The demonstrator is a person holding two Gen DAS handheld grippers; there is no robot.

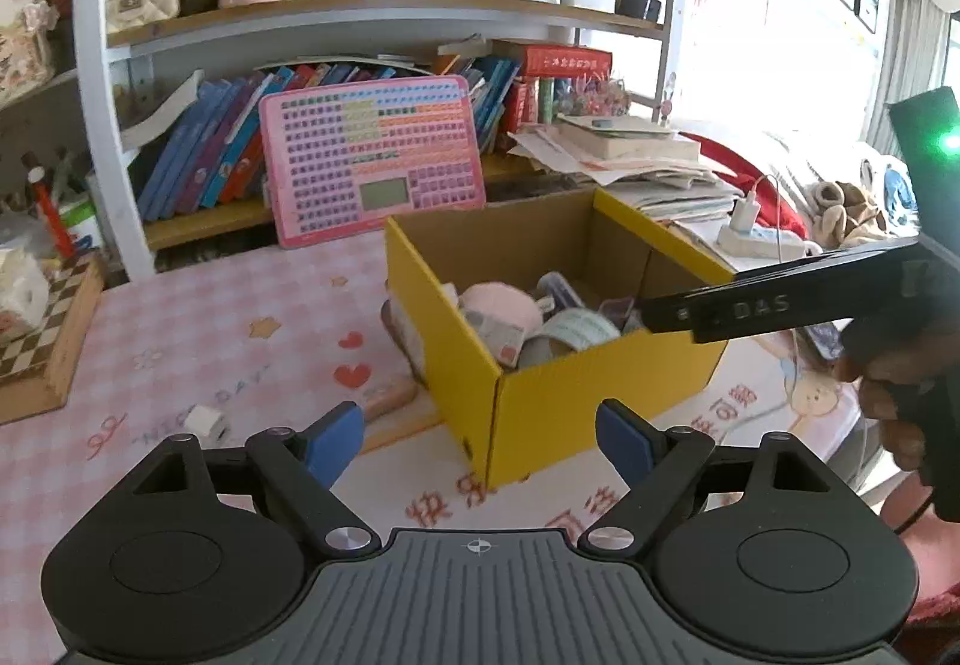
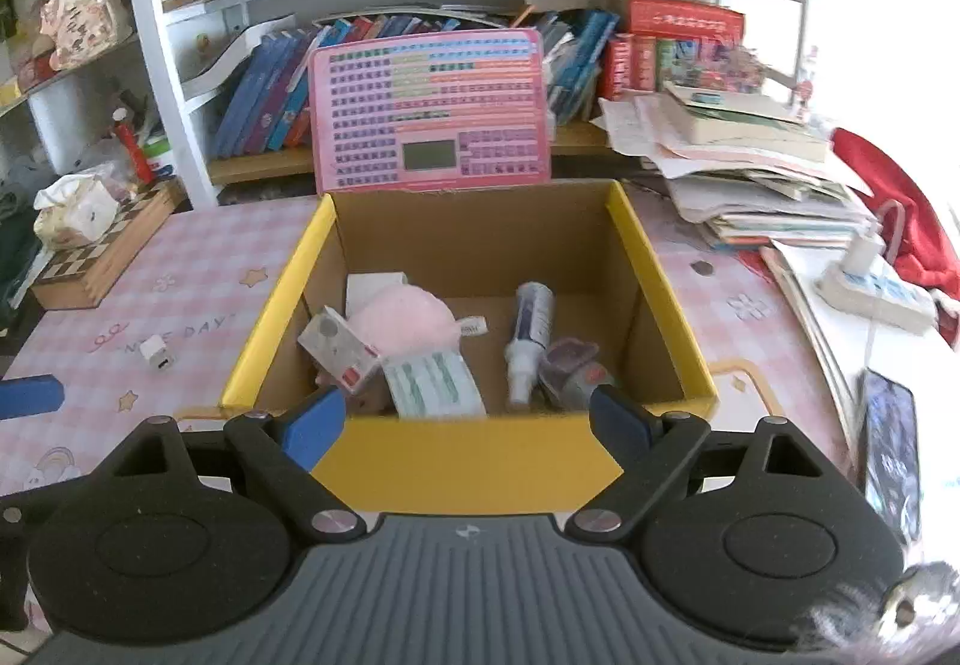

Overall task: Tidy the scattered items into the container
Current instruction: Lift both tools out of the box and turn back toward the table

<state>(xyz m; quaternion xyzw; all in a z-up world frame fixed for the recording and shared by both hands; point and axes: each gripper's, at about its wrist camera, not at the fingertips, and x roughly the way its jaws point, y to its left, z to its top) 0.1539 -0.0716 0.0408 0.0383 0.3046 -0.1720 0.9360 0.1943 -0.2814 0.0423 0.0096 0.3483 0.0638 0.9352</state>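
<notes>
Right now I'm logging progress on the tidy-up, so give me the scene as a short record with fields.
container: yellow cardboard box, open top
inside box: pink plush, spray bottle, roll of labels, small carton
still out: white charger cube on the pink tablecloth
left tongs: open, empty
right tongs: open, empty
</notes>
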